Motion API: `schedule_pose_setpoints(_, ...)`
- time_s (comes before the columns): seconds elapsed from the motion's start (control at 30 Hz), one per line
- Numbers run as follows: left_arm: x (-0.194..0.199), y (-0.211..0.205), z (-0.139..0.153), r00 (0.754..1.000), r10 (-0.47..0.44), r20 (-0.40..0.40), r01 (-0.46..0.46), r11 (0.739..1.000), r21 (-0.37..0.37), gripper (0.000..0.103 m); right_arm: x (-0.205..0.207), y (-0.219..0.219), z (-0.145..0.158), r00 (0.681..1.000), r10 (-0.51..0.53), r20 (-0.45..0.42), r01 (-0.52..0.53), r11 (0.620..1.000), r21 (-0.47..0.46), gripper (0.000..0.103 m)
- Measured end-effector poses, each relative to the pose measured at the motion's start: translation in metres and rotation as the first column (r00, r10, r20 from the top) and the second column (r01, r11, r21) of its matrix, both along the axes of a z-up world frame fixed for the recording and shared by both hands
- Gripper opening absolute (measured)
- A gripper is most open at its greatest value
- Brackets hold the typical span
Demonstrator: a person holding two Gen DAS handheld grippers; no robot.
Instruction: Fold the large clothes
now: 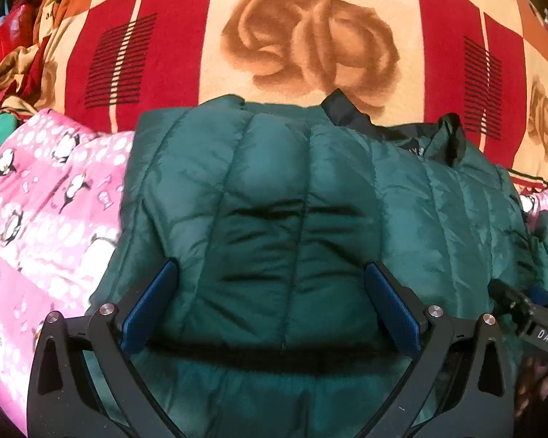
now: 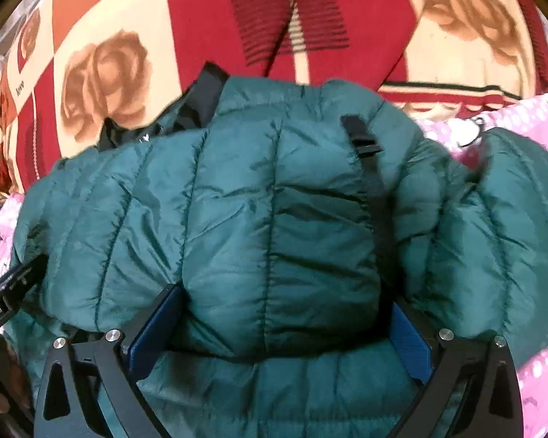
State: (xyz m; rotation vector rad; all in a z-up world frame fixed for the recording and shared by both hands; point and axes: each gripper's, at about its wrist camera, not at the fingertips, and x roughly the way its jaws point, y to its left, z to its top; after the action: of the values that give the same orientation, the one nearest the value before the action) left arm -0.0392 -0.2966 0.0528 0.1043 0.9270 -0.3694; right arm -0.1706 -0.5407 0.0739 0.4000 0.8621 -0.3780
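A dark green quilted puffer jacket (image 1: 310,189) lies folded over on the bed; it also fills the right wrist view (image 2: 259,200). Its black collar lining (image 1: 350,113) shows at the far edge. My left gripper (image 1: 270,292) is open wide, its blue pads either side of a puffed fold of the jacket near the front hem. My right gripper (image 2: 285,321) is open too, straddling a bulging fold, with a black strap (image 2: 365,168) running down the jacket beside it. The right gripper's body (image 1: 529,317) shows at the left view's right edge.
A red and cream blanket with rose prints (image 1: 310,36) covers the bed beyond the jacket. A pink penguin-print quilt (image 1: 47,197) lies under and left of the jacket, and also at the right (image 2: 522,124). Crumpled clothes (image 1: 11,62) pile at the far left.
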Motion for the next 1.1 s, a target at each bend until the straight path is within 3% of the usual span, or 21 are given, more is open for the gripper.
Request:
schedule_pose_setpoints(0.13, -0.016, 0.016, 0.017, 0.999, 0.032, 0.007, -0.031, 0.999, -0.045, 0.102, -0.026, 0.000, 0.023, 0.998, -0.019, 0.055, 0.019, 1.000, -0.002, 0.103)
schedule_pose_setpoints(0.33, -0.044, 0.026, 0.040, 1.000, 0.022, 0.018, -0.020, 0.994, -0.104, 0.102, -0.056, 0.006, 0.032, 0.998, -0.012, 0.059, 0.011, 1.000, 0.011, 0.103)
schedule_pose_setpoints(0.73, -0.099, 0.002, 0.054, 0.997, -0.071, 0.025, 0.073, 0.993, -0.095, 0.102, -0.106, 0.006, 0.038, 0.997, -0.050, 0.059, 0.051, 0.999, -0.009, 0.103)
schedule_pose_setpoints(1.1, -0.123, -0.026, 0.058, 0.992, -0.123, 0.033, 0.125, 0.988, -0.090, 0.102, -0.137, -0.007, 0.039, 0.996, -0.069, 0.056, 0.071, 0.997, -0.041, 0.103)
